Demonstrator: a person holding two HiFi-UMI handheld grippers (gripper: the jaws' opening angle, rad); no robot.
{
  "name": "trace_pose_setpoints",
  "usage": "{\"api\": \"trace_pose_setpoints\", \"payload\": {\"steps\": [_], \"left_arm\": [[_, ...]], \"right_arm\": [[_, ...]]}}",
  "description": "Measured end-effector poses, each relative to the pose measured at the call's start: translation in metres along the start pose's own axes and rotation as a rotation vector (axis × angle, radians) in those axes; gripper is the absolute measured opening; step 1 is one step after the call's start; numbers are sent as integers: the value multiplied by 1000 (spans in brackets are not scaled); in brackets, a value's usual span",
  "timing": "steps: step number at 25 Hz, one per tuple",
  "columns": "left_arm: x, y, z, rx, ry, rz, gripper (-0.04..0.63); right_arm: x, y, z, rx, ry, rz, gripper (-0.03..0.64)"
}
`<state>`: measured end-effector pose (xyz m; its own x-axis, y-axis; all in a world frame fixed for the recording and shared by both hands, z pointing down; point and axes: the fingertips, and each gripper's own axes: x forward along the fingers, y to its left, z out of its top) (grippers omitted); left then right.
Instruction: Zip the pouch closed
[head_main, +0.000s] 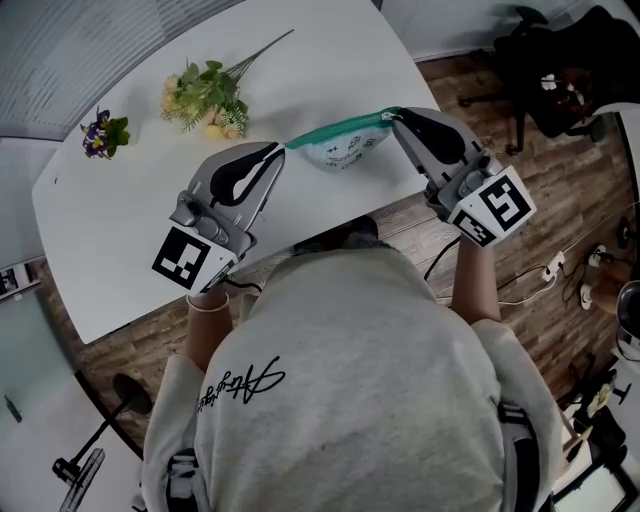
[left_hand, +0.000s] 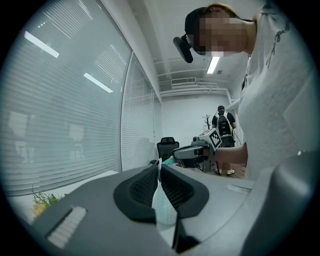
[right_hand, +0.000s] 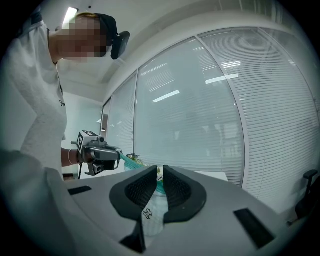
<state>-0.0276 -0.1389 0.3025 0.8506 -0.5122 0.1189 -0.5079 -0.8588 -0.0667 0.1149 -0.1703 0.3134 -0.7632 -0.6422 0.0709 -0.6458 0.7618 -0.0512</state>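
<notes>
Green-zipped pouch (head_main: 345, 148) taut between the left hand-held gripper (head_main: 279, 151) and right hand-held gripper (head_main: 398, 118), both clenched on its ends.

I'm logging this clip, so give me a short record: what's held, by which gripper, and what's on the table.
task item: pouch with a teal zip, stretched between both hand-held grippers
left hand-held gripper: shut on the pouch's left end
right hand-held gripper: shut on the pouch's right end
zip state: cannot tell
table: white; yellow flower bunch and purple flower sprig lie on it
</notes>
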Motion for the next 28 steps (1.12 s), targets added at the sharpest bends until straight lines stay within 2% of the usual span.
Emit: {"api": "trace_pose_setpoints", "payload": {"steps": [17, 28], "left_arm": [[15, 5, 0, -12, 3, 9, 21], [6, 17, -2, -13, 4, 23, 21]], "right_arm": [[-8, -26, 0, 0, 15, -8, 38], [0, -27, 8, -2, 3, -25, 35]]}}
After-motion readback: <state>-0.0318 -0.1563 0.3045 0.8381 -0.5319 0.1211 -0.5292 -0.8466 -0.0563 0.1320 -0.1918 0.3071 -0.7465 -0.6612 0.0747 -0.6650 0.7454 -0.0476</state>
